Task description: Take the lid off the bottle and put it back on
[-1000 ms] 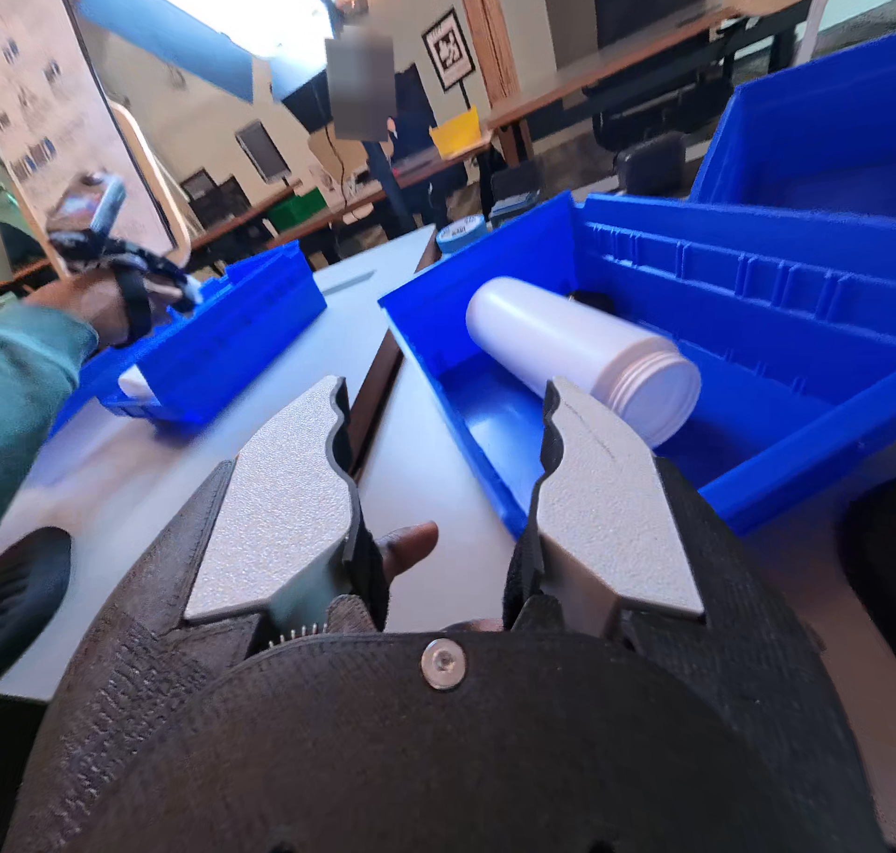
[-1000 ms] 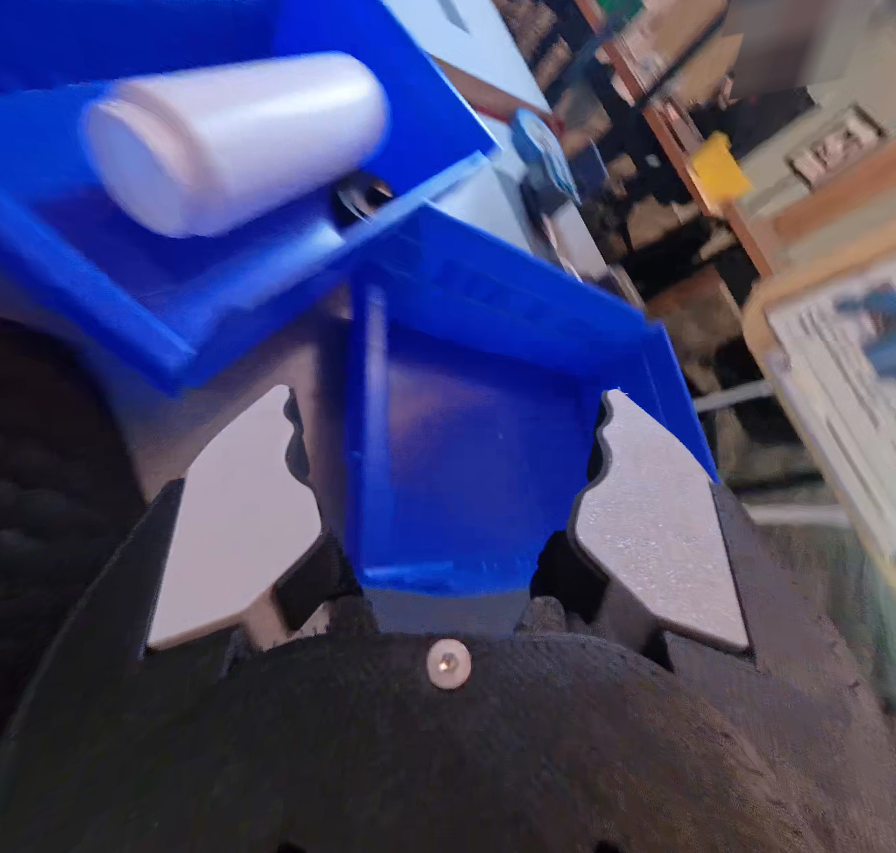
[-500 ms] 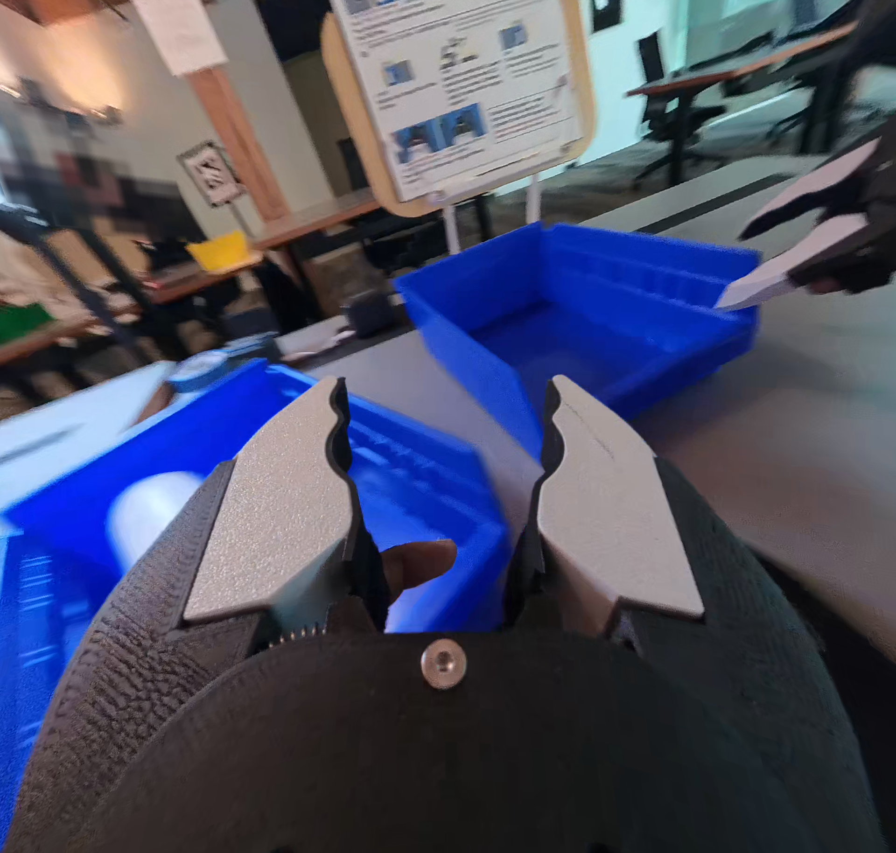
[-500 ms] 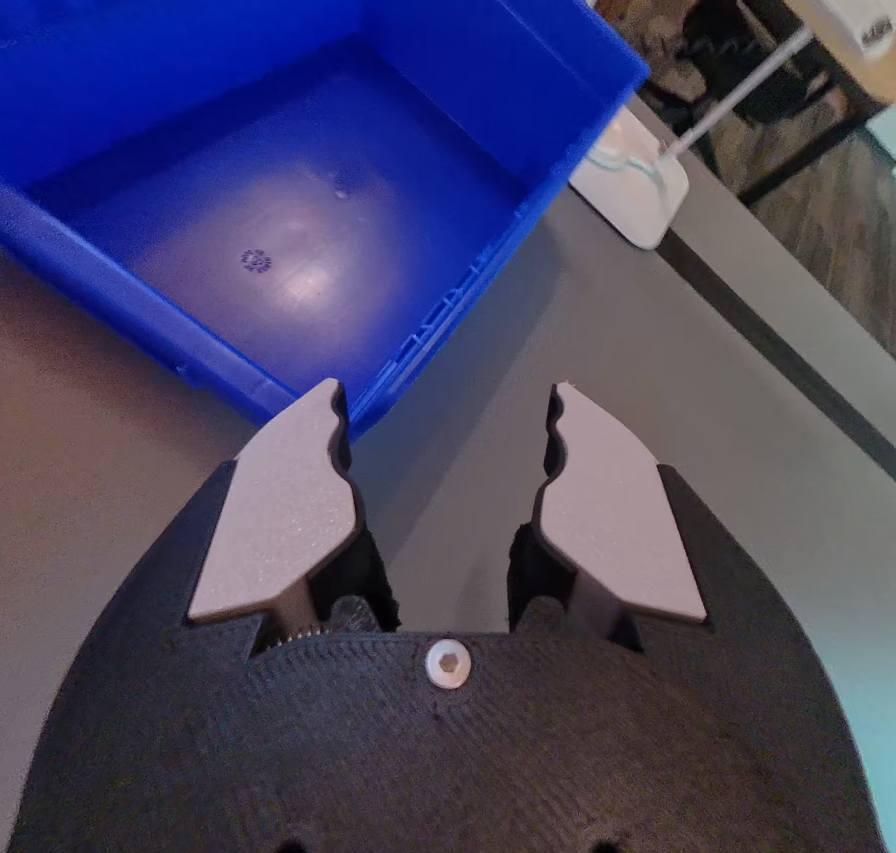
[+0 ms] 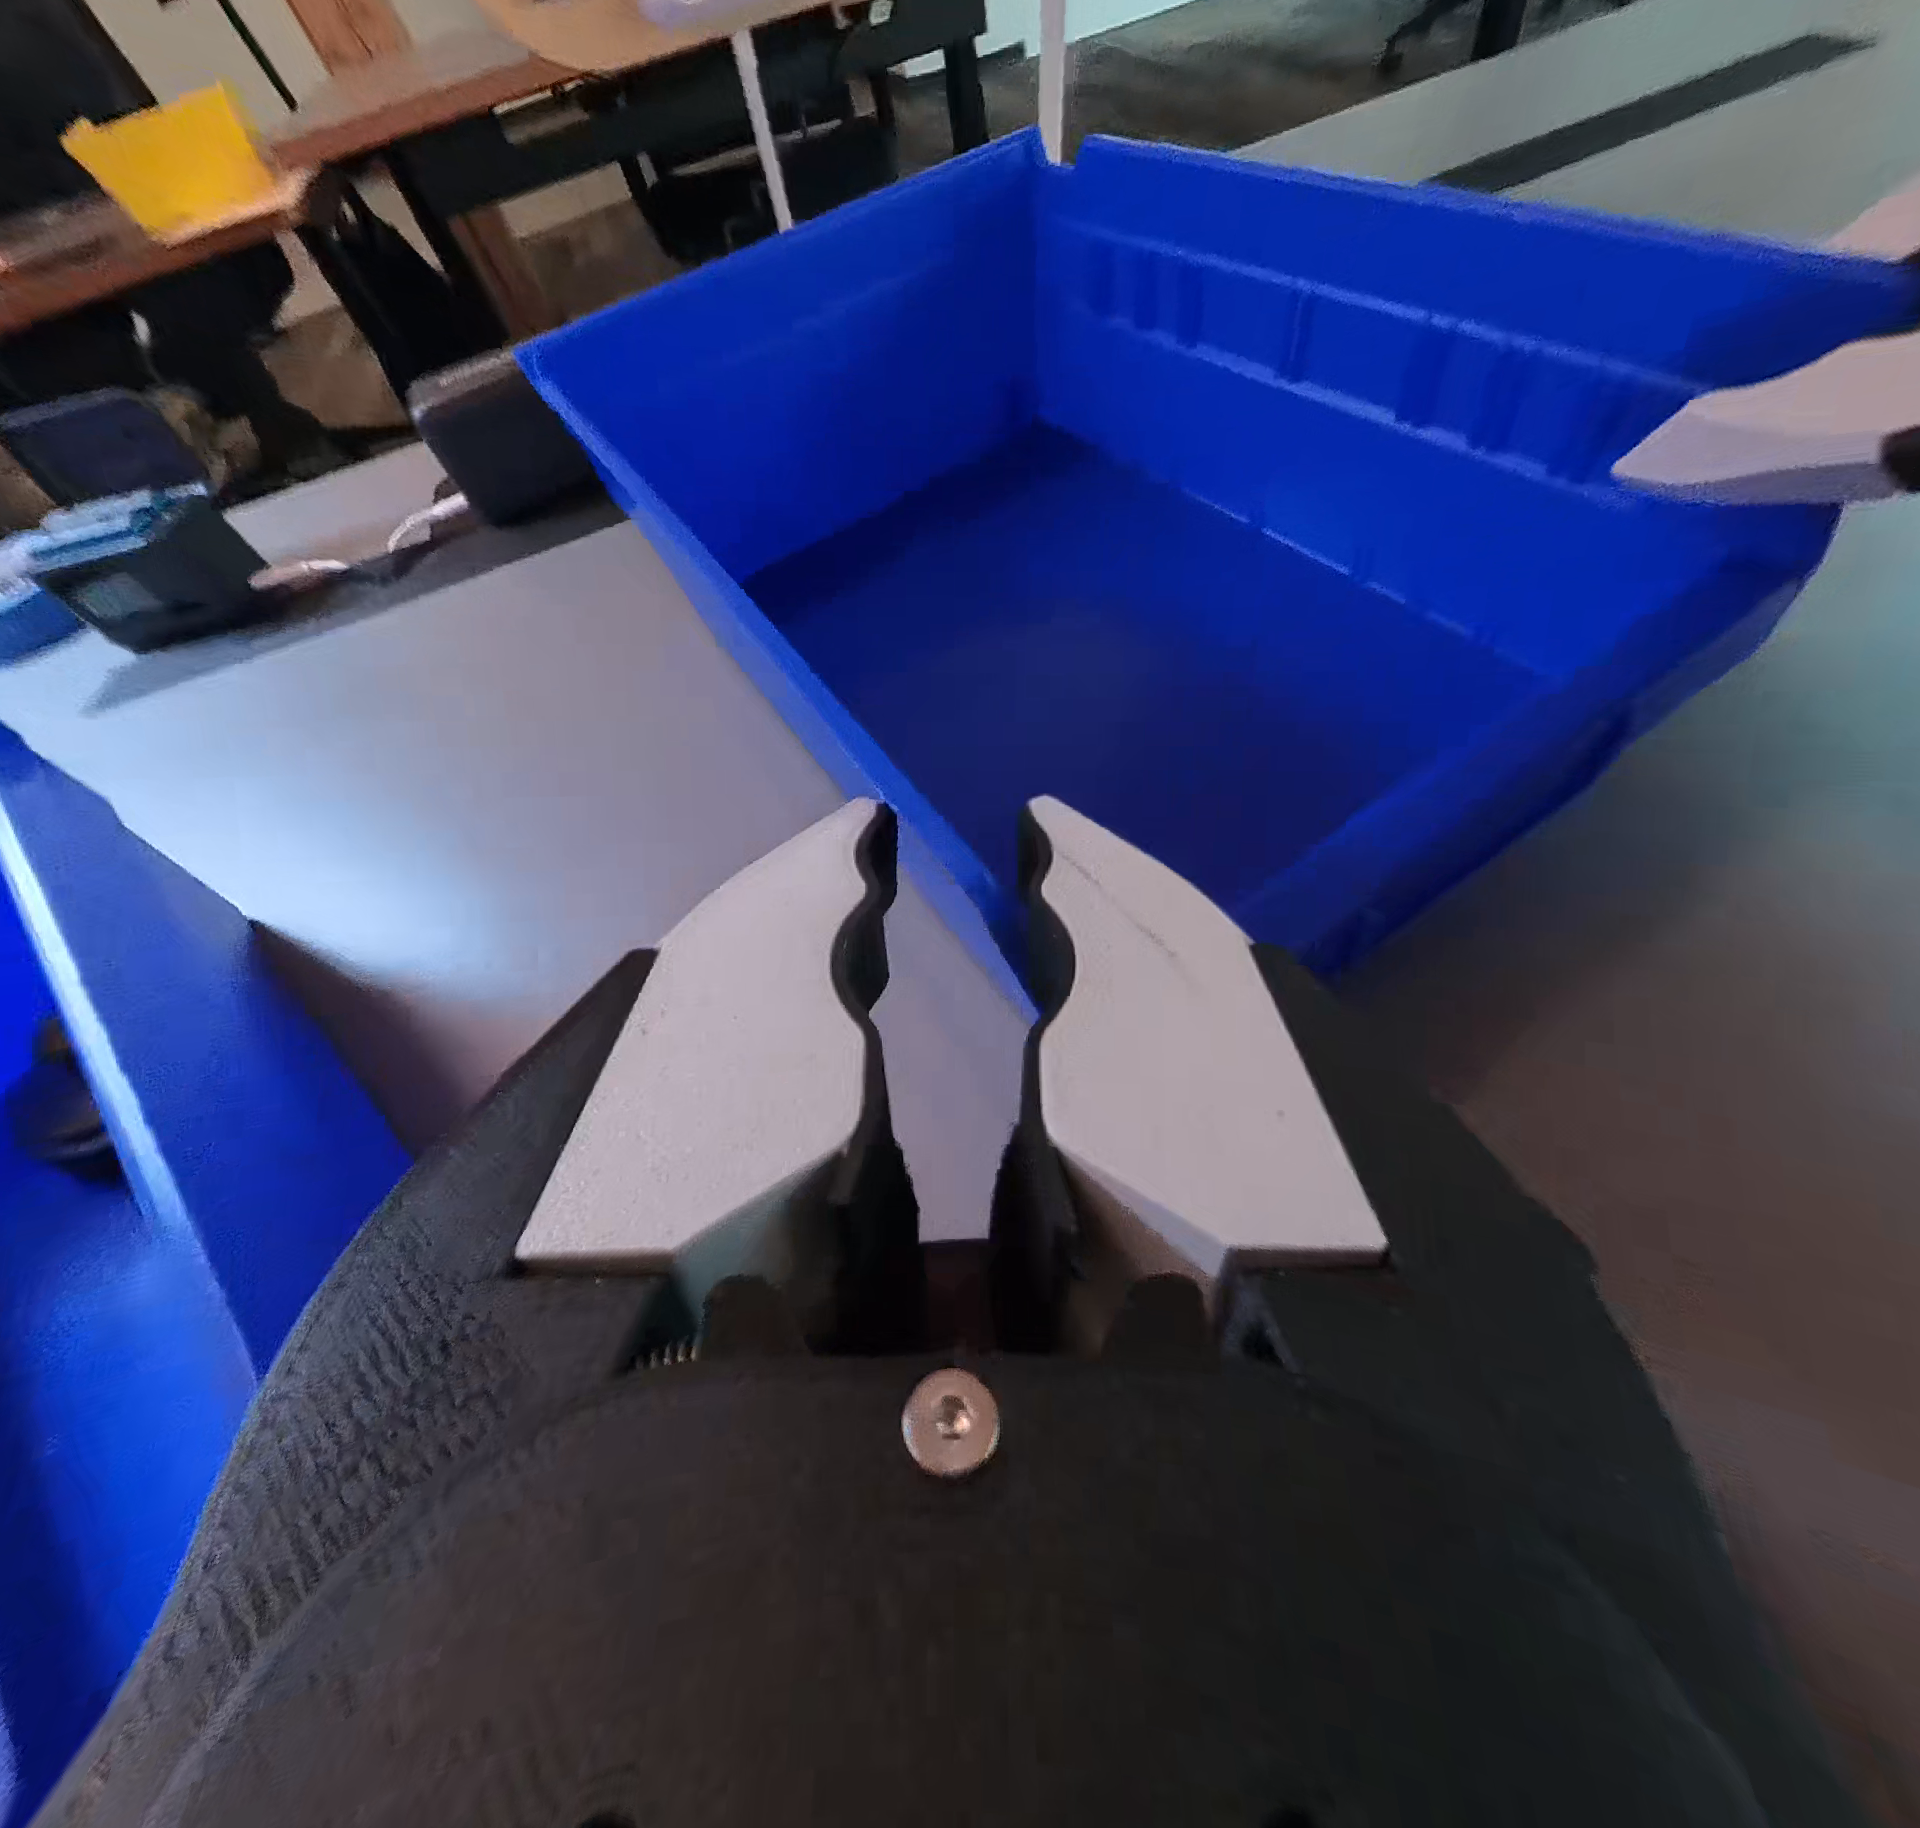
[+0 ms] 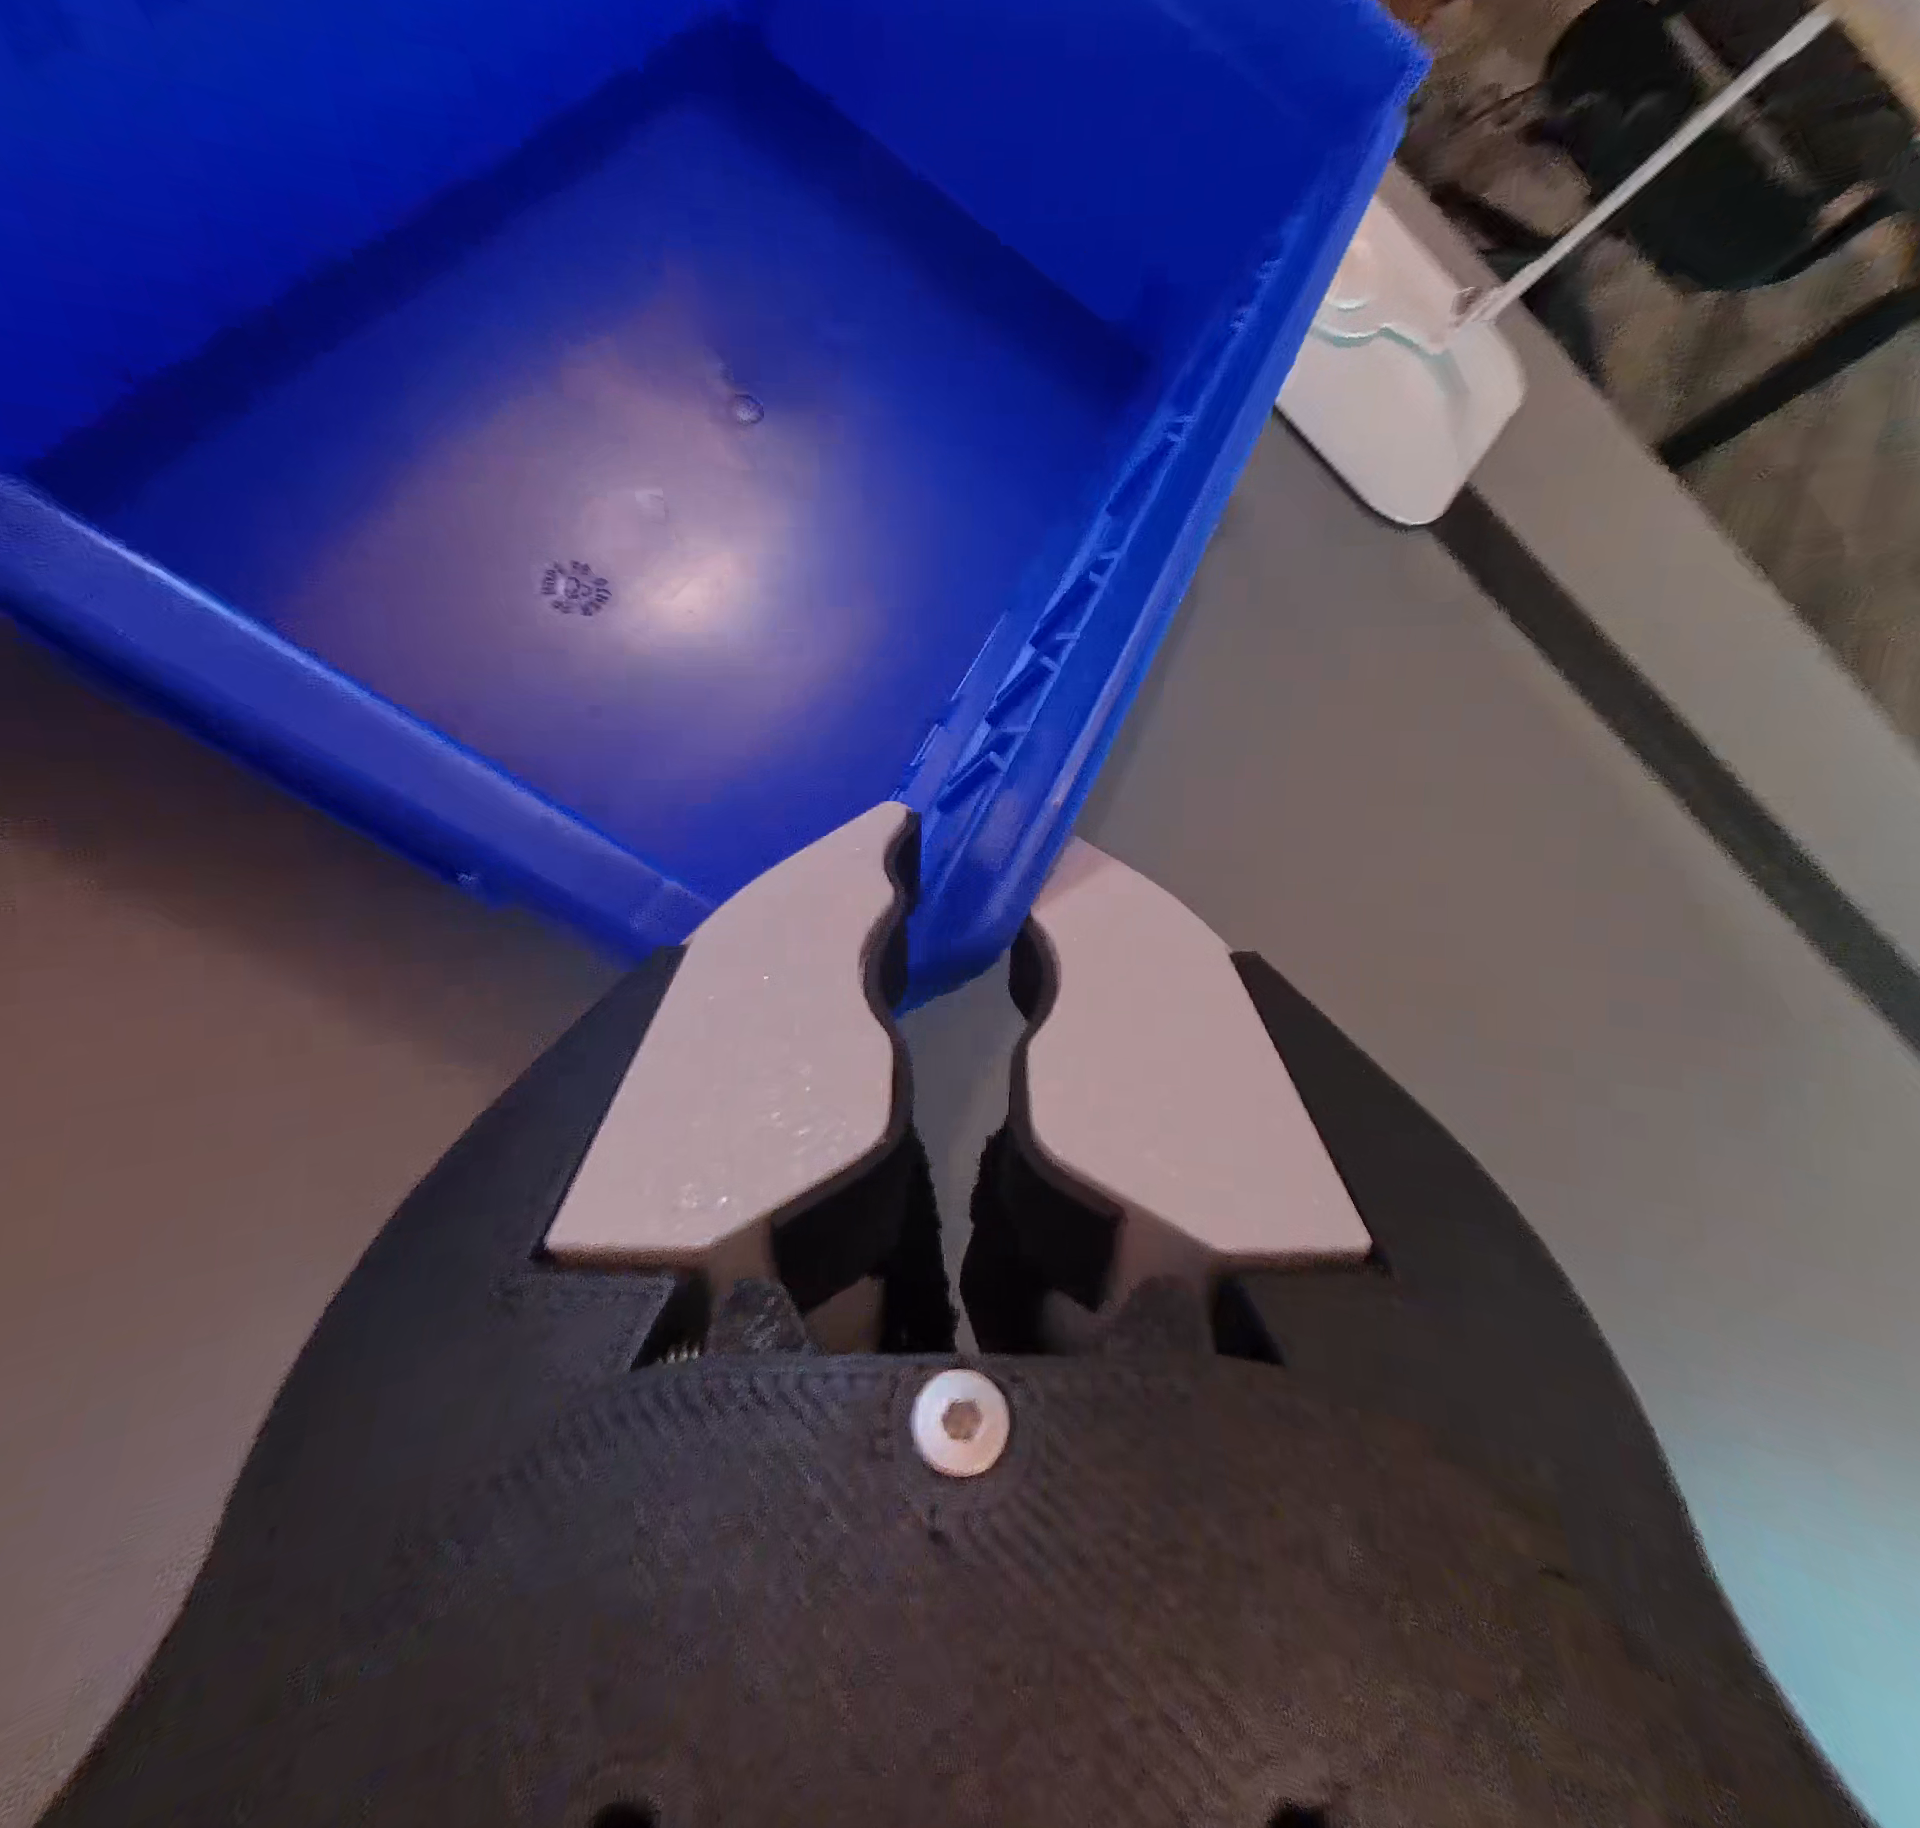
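Note:
No bottle or lid shows in either view now. An empty blue bin (image 5: pixel 790 344) stands on the grey table (image 5: pixel 436 760). My left gripper (image 5: pixel 956 828) has closed over the bin's left wall near the front corner, and the wall runs between its pads. My right gripper (image 6: pixel 987 843) is shut on the ribbed rim of the bin's right wall (image 6: pixel 1049 739) at the near corner. It also shows in the left wrist view (image 5: pixel 1766 438), at the bin's right rim. The bin floor (image 6: pixel 520 448) is bare.
A second blue bin (image 5: pixel 156 1051) sits at the far left. A black device (image 5: pixel 135 573) lies at the table's back left. The white base of a sign stand (image 6: pixel 1403 376) is behind the bin. Desks and chairs stand beyond the table. Tip to tip, the grippers are about 20 centimeters apart.
Both grippers swung away from the bin with the white bottle to the empty bin. Both jaws went from wide open to closed on its walls.

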### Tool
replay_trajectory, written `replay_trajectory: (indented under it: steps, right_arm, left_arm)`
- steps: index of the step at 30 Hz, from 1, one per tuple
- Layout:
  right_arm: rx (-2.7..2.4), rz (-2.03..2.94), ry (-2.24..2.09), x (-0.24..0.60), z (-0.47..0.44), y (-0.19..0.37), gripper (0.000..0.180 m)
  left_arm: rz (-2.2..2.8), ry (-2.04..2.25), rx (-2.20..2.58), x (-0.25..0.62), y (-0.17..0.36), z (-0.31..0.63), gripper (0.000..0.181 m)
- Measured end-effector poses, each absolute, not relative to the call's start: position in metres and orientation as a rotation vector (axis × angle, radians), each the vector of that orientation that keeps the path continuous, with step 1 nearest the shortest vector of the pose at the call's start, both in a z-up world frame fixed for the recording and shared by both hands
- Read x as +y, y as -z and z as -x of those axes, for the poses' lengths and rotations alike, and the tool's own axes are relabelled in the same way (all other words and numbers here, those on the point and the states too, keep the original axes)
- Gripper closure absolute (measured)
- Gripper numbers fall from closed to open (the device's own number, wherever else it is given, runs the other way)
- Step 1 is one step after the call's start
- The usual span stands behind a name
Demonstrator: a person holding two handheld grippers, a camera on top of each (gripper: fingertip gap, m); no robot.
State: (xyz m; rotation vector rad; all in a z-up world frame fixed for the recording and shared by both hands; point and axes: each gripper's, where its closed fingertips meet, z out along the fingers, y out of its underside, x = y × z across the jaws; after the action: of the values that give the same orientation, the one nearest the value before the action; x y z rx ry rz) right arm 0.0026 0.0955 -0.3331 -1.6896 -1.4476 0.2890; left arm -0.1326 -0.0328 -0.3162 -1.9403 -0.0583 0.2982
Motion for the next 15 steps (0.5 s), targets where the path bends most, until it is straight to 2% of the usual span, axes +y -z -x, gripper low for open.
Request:
replay_trajectory:
  steps: [3, 7, 15]
  right_arm:
    - [-1.43, 1.632, -0.196, 0.098, -0.017, 0.326, 0.166]
    - [-1.32, 1.594, -0.098, 0.108, -0.057, 0.3, 0.166]
    - [-1.058, 1.64, 0.057, 0.145, -0.188, 0.277, 0.166]
  left_arm:
    - [1.906, -0.387, 0.031, -0.026, 0.306, 0.123, 0.162]
    - [1.804, -0.301, 0.086, -0.005, 0.28, 0.088, 0.163]
    - [1.679, -0.228, 0.397, 0.066, 0.255, -0.025, 0.162]
